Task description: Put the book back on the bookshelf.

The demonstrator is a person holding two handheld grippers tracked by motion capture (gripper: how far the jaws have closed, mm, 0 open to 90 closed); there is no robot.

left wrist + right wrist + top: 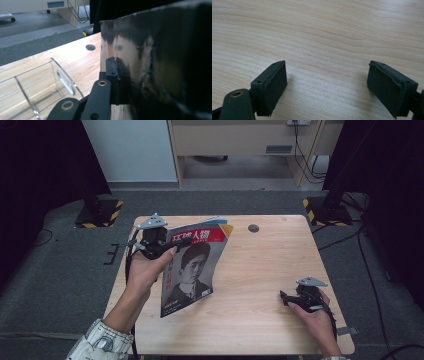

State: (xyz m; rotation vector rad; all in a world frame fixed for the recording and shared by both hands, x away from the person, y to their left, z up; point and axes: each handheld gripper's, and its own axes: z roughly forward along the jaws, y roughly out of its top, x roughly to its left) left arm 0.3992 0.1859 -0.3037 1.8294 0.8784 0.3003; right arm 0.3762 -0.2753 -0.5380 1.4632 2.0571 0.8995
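Wooden table point(260, 270): left hand-held gripper point(172, 245) clamps magazine point(192, 270); its view reveals clear stand point(37, 85); right hand-held gripper point(327, 87) gapes.

We see a pale wooden table point(260, 270) with a round cable hole point(254, 228) near its far edge; a clear acrylic holder point(37, 85) stands on it.

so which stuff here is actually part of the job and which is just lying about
In the job:
- magazine, held up off the table
- left gripper, fingers clamped on the magazine's edge
- clear acrylic holder, beside the magazine

Just there:
- right gripper, fingers open over bare wooden table
- cable hole in the table
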